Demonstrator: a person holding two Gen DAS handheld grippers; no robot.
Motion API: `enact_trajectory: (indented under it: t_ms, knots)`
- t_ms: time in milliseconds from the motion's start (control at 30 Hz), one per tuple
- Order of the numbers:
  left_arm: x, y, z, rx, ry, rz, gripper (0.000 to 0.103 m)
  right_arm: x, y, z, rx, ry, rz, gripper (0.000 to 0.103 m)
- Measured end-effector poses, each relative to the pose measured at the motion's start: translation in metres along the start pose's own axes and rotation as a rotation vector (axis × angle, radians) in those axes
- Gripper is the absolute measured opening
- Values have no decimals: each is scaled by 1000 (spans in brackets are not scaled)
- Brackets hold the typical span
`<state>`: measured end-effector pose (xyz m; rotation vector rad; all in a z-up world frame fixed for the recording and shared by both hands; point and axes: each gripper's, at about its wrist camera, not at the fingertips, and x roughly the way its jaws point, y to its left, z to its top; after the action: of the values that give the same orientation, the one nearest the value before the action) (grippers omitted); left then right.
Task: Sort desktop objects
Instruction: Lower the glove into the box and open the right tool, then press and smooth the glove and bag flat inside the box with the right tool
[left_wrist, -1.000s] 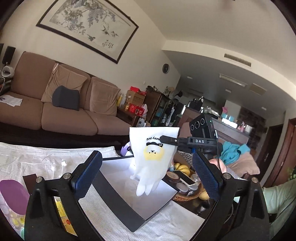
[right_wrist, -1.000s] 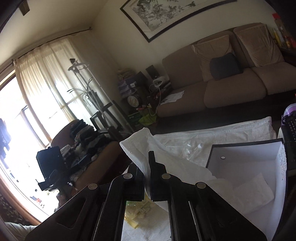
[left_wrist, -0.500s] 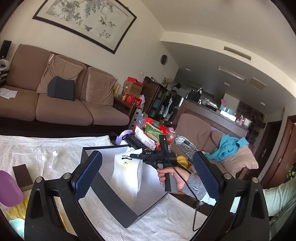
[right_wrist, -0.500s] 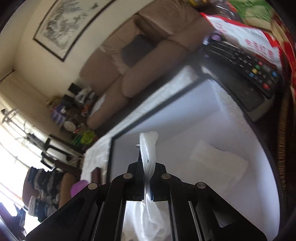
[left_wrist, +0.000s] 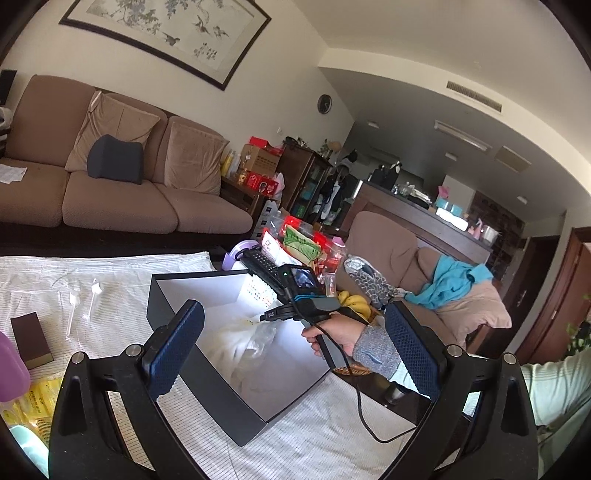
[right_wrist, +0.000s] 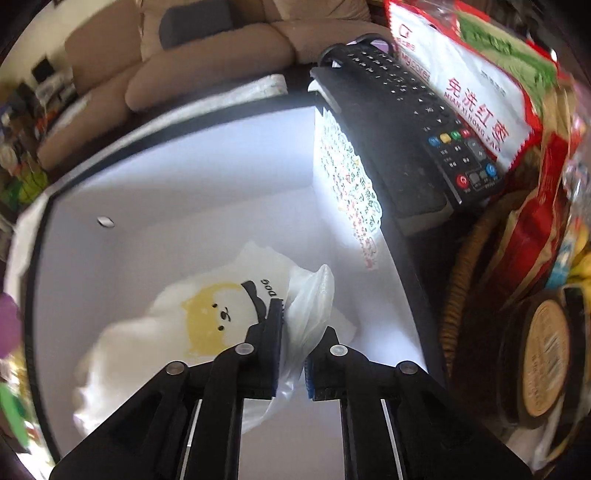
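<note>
While the right claw (right_wrist: 291, 350) hangs low inside the box (left_wrist: 192, 373), its fingers stand a little apart, released, with a fold of the white plastic bag (right_wrist: 207, 314) lying loosely in the gap between them; whether either pad touches the film cannot be told. Bag lies crumpled on the white floor of the box, toward the near right corner, yellow dog print and the word "DOG" facing up. Box: dark outer walls, white inside, standing on the striped white cloth of the desk (left_wrist: 325, 424). A patterned sheet (right_wrist: 347, 173) leans against the inner right wall. Outside that wall, a black remote (right_wrist: 406, 133) rests along the rim, with a red-and-white snack packet (right_wrist: 476, 107) just behind it. Left claw (left_wrist: 291, 354) is held above the near edge of the desk, wide apart and grasping nothing, looking across the box. From that view the person's right hand (left_wrist: 332, 332) grips the handle of the other tool over the box's right side. On the cloth left of the box: a small brown block (left_wrist: 31, 339) and two clear plastic spoons (left_wrist: 83, 302), well apart from the box. Bananas (left_wrist: 354, 301) sit beyond the right hand.
</note>
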<state>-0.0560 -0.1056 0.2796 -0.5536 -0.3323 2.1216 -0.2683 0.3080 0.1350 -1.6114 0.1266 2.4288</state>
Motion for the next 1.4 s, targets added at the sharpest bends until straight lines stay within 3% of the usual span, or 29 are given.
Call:
enact_trajectory:
  t_ms: [133,200,267,367,467,533,567,633,667,700,767,867,1033,1167,1233,1267,1333,1400]
  knots:
    - [8,-10,-6,35,37,6,98,7,12,-4,-103,66,-117,30]
    - [9,-12,-9,35,48,3,98,-2,10,-7,-131,41,-134,53]
    - [8,-11,-10,35,51,6,98,-13,4,-9,-143,20,-135,62]
    - [6,-9,-11,30,49,15,98,-36,-8,-11,-123,-35,-90,63]
    - [4,-9,-10,28,46,15,98,-69,-20,-8,-44,-163,-12,63]
    - [5,-9,-10,33,47,18,98,-89,-18,-2,35,-266,198,63]
    - [6,-10,-10,37,51,18,98,-92,-19,-2,69,-278,306,63]
    - [8,-13,-11,50,57,23,98,-89,-12,1,103,-235,439,62]
    - [9,-14,-11,55,59,26,98,-82,-7,1,94,-194,483,54]
    - [10,-15,-11,59,61,25,98,-74,2,0,66,-138,486,39]
    - [10,-15,-11,60,62,19,98,-57,26,-9,-20,-1,408,24]
    - [10,-14,-13,54,59,12,98,-15,36,-36,-121,191,315,23]
    - [11,-7,-17,19,60,9,98,5,22,-47,-86,266,296,20]
    - [12,-6,-18,14,62,8,98,0,38,-54,-198,289,188,20]
    - [12,-6,-18,16,62,8,98,-16,44,-51,-237,263,150,25]
    - [11,-5,-18,17,62,8,98,-29,42,-47,-237,234,165,25]
    - [10,-4,-19,20,60,5,98,-63,34,-38,-241,159,233,38]
    - [11,-4,-19,24,60,6,98,-100,25,-33,-278,52,261,69]
